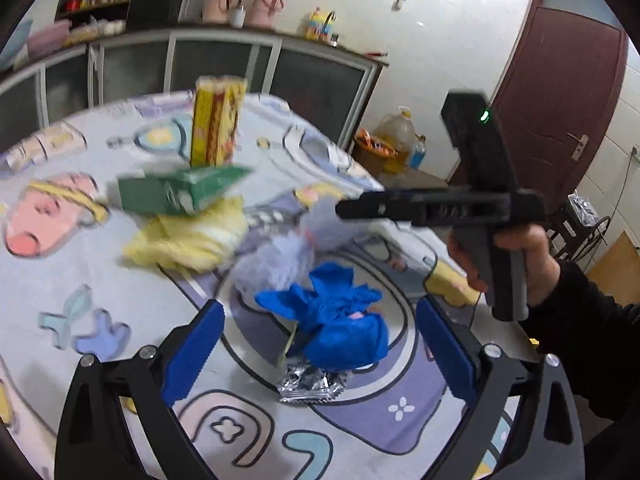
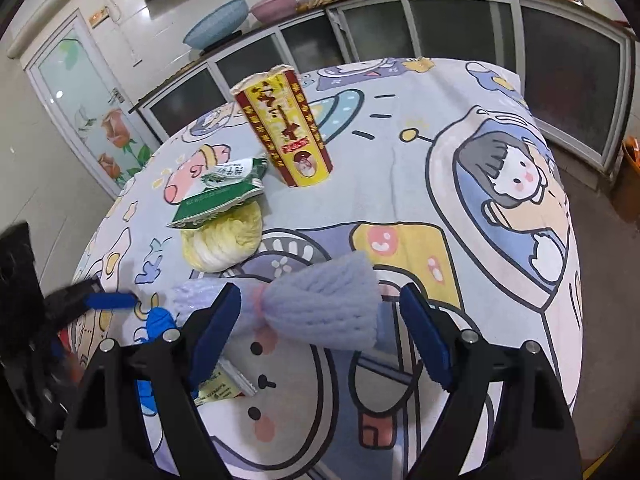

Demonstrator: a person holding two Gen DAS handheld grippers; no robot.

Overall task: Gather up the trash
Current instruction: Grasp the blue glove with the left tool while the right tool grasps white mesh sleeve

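A crumpled blue glove (image 1: 340, 320) lies on the table over a silver foil wrapper (image 1: 312, 384). My left gripper (image 1: 318, 308) is open, its blue pads either side of the glove without touching it. A lilac knitted piece (image 2: 320, 304) lies just ahead of my right gripper (image 2: 320, 292), which is open with that piece between its fingers. In the left wrist view the right gripper (image 1: 360, 208) reaches in from the right over the lilac piece (image 1: 280, 264), held by a hand (image 1: 528, 264). The blue glove (image 2: 160, 320) and a small packet (image 2: 224, 388) show at lower left in the right wrist view.
Further back a green packet (image 2: 220, 196) rests on a yellow bundle (image 2: 224, 244), with a tall red-and-yellow box (image 2: 288, 132) standing behind them. A cartoon-print cloth (image 2: 420, 160) covers the table. Cabinets (image 2: 460, 28) run along the wall, and a brown door (image 1: 560, 92) stands at right.
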